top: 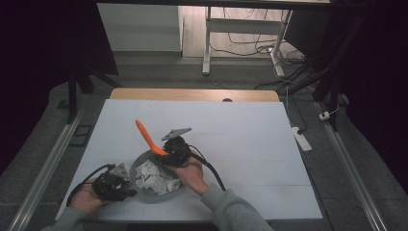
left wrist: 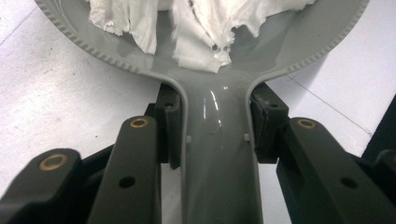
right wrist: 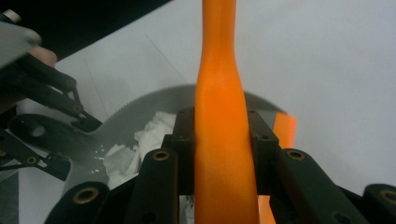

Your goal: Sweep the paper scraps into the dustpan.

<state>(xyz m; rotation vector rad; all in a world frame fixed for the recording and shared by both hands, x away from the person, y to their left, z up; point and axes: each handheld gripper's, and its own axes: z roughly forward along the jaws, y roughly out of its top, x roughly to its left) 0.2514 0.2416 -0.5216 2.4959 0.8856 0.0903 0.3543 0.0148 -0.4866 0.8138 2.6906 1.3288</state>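
The left gripper (top: 126, 188) jaws clench the grey pan (top: 144, 195) by its handle. The right gripper (top: 169, 153) jaws grasp the orange spatula (top: 146, 136). Torn white paper (top: 154, 176) fills the pan on the bench (top: 250, 139).

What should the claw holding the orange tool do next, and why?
Probably tip the orange spatula down so its blade works under the torn paper in the grey pan. The right claw grips it with the handle pointing up and away, blade at the pan's rim, and the left claw is clamped on the pan's handle.
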